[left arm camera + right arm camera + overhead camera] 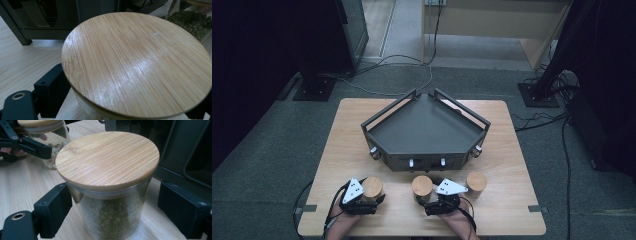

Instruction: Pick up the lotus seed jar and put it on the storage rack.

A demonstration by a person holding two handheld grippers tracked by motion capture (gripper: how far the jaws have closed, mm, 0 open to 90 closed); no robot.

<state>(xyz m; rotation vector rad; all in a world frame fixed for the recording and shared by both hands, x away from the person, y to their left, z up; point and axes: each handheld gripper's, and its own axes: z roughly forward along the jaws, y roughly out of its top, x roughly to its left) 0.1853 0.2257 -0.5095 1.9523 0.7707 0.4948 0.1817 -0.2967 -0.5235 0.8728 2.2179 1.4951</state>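
in the high view, three jars with round wooden lids stand in a row along the lower part of the frame on the pale wooden table (512, 150), in front of a dark metal tray (427, 127) with raised rails that fills the middle of the frame. the left tongs (371, 196) sit at the lower left around the left jar (373, 186), a hand behind them at the bottom edge. in the left gripper view that jar's wooden lid (135, 62) takes up most of the frame, with one black jaw at the lower left right against the glass under the lid's rim and the other jaw cut off at the lower right corner; whether both jaws press the jar i cannot tell. the right tongs (426, 200) sit at the lower middle of the high view, around the middle jar (422, 186). in the right gripper view this middle jar (110, 195), clear glass with small green grains inside, stands between the two black jaws: the left jaw looks to be just at the glass, the right jaw stands apart from it with a gap, so these tongs are spread wide and not gripping. the left jar (50, 142) with pale contents shows at the upper left of that view, the left tongs around it. the third jar (476, 182) stands free at the lower right of the high view, just beside the right tongs.
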